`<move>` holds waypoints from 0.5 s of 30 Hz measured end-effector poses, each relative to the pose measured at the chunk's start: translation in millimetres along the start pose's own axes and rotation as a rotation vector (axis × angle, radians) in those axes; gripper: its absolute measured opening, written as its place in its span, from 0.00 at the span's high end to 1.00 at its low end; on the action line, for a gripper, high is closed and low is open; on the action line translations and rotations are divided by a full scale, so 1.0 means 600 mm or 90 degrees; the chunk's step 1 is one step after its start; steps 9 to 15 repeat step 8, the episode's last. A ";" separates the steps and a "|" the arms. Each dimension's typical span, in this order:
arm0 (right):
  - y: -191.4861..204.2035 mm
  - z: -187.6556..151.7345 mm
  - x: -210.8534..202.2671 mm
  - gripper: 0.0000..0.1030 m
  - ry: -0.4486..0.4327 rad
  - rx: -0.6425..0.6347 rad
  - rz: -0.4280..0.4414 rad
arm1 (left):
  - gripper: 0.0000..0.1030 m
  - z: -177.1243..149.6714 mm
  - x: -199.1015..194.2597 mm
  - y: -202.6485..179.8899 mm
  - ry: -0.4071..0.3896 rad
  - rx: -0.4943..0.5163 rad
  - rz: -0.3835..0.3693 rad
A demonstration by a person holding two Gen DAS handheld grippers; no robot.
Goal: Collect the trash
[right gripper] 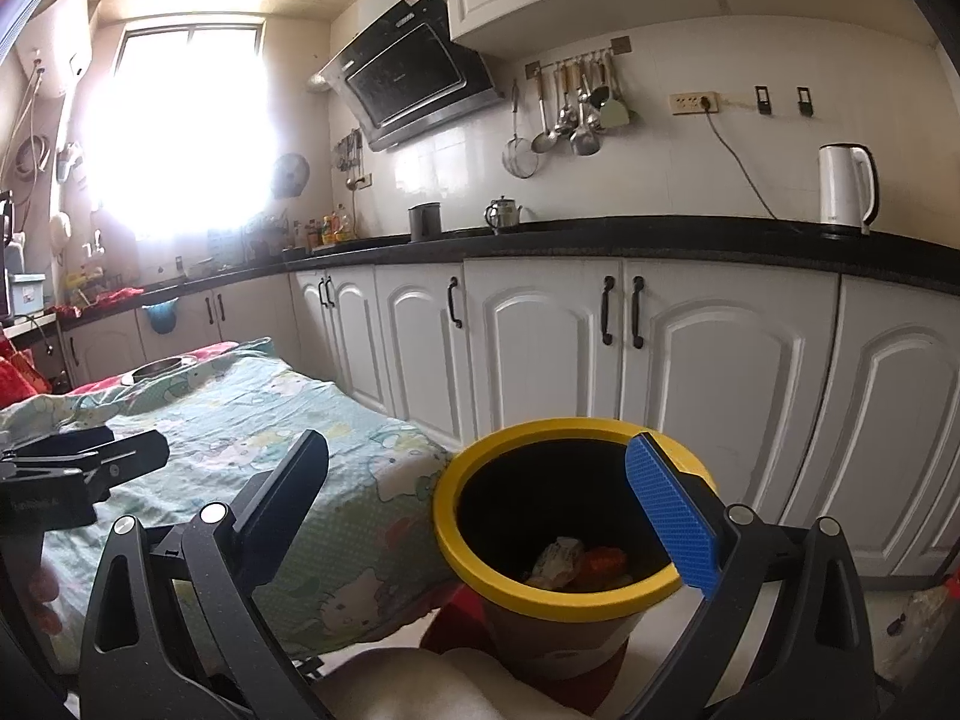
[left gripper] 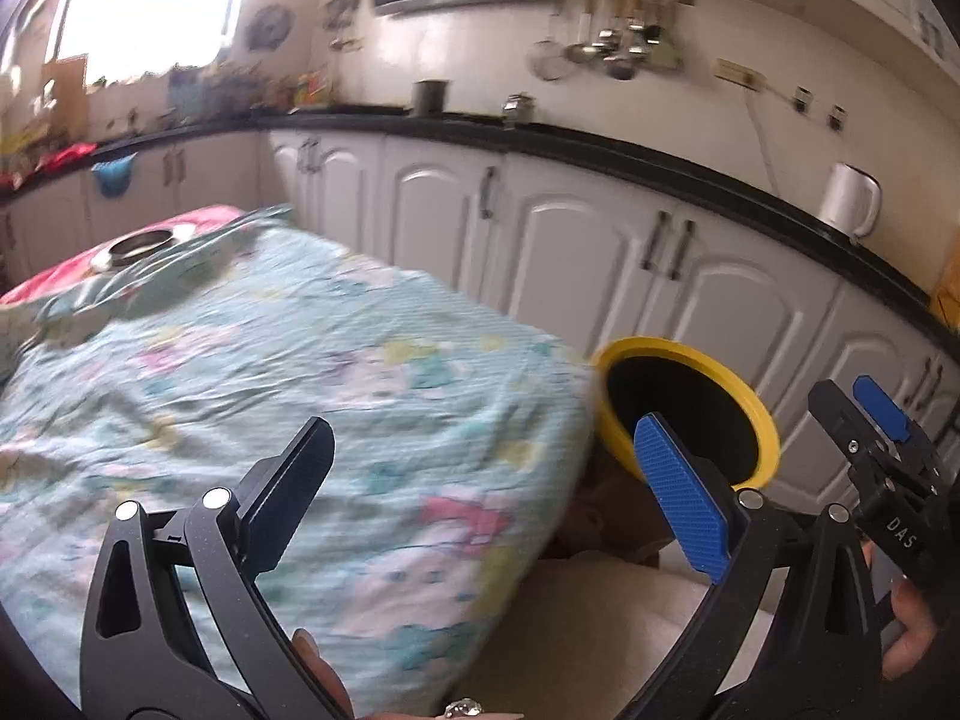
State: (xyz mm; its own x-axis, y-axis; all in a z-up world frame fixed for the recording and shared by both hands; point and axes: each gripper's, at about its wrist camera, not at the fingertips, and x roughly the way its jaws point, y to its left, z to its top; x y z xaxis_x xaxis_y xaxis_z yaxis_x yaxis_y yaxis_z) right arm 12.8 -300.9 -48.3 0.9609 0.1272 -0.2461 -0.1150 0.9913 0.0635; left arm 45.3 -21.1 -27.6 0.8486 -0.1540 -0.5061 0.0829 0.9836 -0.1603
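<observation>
fingers: both grippers spread wide with nothing between them; the left gripper hangs over the edge of the table, the right gripper sits just above the bin's mouth; each has one black finger and one blue ribbed pad.
cabinets: a long white run with black handles under a black countertop, behind the table and bin.
table: covered with a pale green cartoon-print cloth, creased; a metal bowl rests at its far end.
range hood: black, tilted, on the wall beside a bright window.
bin: yellow rim, dark inside, standing on the floor right against the table's near corner, in front of the cabinets.
kettle: white, upright on the countertop at the right.
utensils: ladles and a strainer hanging from a wall rail.
trash: a pale crumpled wrapper and an orange-red piece lying at the bottom of the bin, touching each other.
hand: fingertips show at the left gripper's handle.
</observation>
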 end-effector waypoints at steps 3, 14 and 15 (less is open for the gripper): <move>0.056 0.026 0.023 0.06 0.010 -0.034 0.060 | 0.10 0.013 -0.034 0.119 0.026 -0.067 0.062; 0.294 0.069 0.090 0.06 0.100 -0.095 0.306 | 0.10 -0.005 -0.122 0.375 0.035 -0.172 0.326; 0.294 0.069 0.090 0.06 0.100 -0.095 0.306 | 0.10 -0.005 -0.122 0.375 0.035 -0.172 0.326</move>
